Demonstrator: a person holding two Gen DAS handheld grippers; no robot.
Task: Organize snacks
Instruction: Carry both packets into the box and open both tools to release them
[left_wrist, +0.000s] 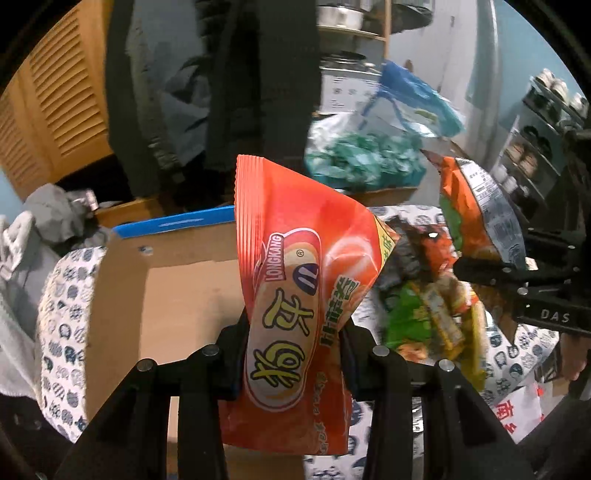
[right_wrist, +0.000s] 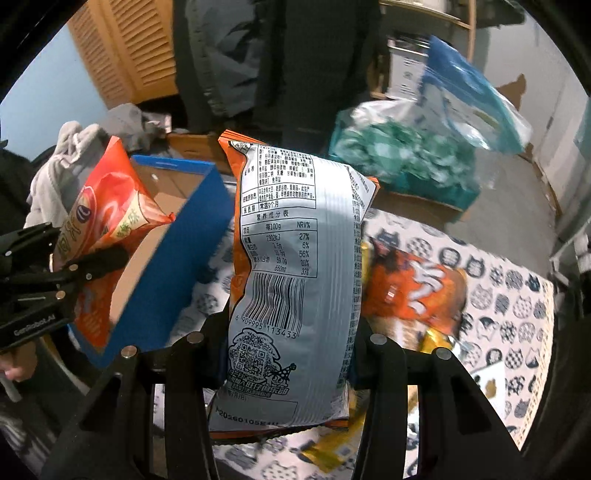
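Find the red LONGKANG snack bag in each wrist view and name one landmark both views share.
Left wrist view: the red LONGKANG bag fills the centre, clamped upright in the left gripper.
Right wrist view: the same bag sits at the left edge, beside the box.
Shared landmark: the blue-edged cardboard box, left of centre in both.
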